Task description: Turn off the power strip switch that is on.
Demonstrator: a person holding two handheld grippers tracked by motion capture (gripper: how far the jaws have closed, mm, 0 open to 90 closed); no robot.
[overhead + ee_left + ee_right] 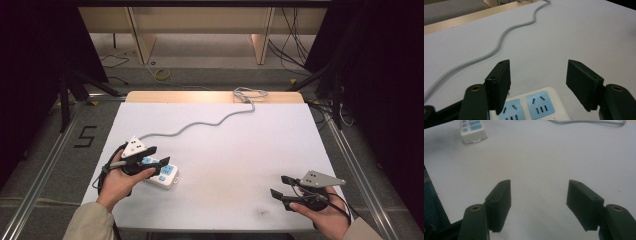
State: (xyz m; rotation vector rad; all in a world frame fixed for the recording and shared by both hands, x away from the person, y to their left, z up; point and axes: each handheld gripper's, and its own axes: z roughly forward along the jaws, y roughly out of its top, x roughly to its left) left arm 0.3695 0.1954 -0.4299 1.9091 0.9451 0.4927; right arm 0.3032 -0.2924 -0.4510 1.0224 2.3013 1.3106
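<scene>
White hard-plastic power strip with blue sockets, lying flat at the near left of the desk, its grey cord snaking off to the far edge; judged light, rigid and rather slick, best taken across its narrow width, the springy cord likely to drag. Left tool hovers low over the strip's end, jaws spread, nothing gripped. Right tool released, idle at near right, level, well apart.
</scene>
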